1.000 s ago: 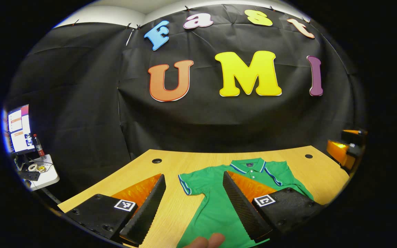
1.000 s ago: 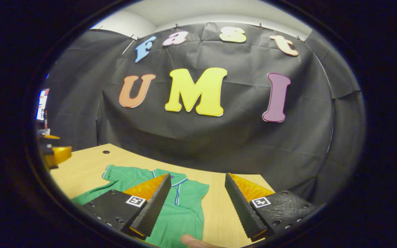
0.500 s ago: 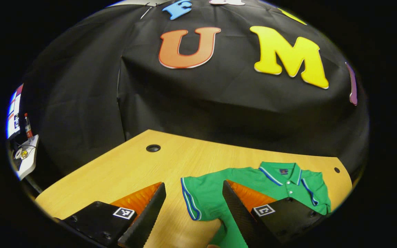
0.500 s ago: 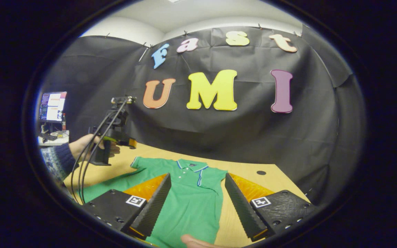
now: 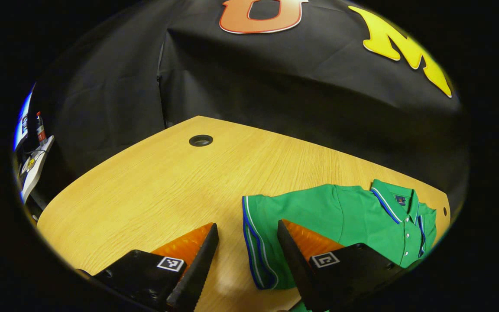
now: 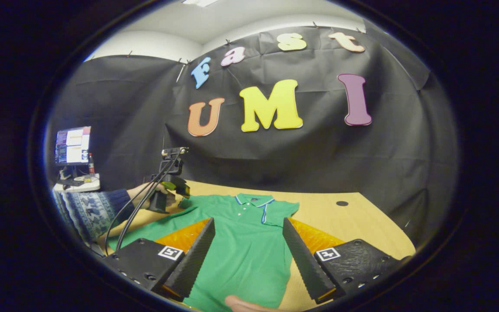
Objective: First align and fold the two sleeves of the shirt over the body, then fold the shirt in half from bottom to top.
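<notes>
Green polo shirt (image 5: 340, 216) lay flat on the wooden table (image 5: 154, 190), collar (image 5: 399, 201) away from the person, both sleeves out to the sides, nothing folded yet.

What just changed: the left gripper (image 5: 247, 255) dipped down and swung twd the shirt's left sleeve (image 5: 260, 238). A sec ago it looked mostly at the booth wall w/ the whole shirt small below; now the striped sleeve cuff sat right between its two fingers. Its jaws were wide apart, not touching cloth as far as I could tell. So I think it was getting set to pinch that cuff for fold no. 1.

The right gripper (image 6: 247, 255) turned too. Earlier its view had the shirt off to its left side; now the shirt body (image 6: 241, 251) sat square betw. its fingers, which were also wide apart and holding nothing. In the right gripper view the left gripper (image 6: 169, 190) showed far off, held in a hand (image 6: 145, 193) w/ a patterned sleeve (image 6: 89, 210), low by the shirt's shoulder.

A fingertip (image 6: 238, 302) showed at the bottom of that view.

Task was barely begun: sleeves 1st, bottom-to-top fold after.
</notes>
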{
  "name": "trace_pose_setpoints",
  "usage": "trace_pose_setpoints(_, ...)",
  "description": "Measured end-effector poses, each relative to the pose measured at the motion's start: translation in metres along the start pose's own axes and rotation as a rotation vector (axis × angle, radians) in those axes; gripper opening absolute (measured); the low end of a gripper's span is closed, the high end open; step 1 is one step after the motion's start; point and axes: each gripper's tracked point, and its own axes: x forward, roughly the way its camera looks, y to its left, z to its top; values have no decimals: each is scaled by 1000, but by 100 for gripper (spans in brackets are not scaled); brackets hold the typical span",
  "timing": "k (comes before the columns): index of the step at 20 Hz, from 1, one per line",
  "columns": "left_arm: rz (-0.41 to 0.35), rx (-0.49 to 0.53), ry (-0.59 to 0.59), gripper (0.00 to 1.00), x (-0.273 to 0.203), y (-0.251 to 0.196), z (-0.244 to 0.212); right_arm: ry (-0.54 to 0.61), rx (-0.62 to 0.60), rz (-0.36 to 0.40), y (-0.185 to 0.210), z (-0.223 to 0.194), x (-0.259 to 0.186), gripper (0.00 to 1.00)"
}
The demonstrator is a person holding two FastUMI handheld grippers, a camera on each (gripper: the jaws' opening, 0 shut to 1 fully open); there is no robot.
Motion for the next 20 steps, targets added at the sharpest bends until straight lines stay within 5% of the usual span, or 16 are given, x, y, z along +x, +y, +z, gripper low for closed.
trace_pose_setpoints(7,44,81,44,60,14,-9,-5,-8,31,11,-6,-5,0,95)
trace_pose_setpoints(8,37,80,46,30,17,-13,-4,-5,34,7,-8,-8,-1,96)
trace_pose_setpoints(10,22,81,66,13,16,-19,-2,2,44,5,-12,-11,0,96)
trace_pose_setpoints(20,-42,193,-16,8,-33,-90,38,-8,87,-53,-40,-15,-6,96)
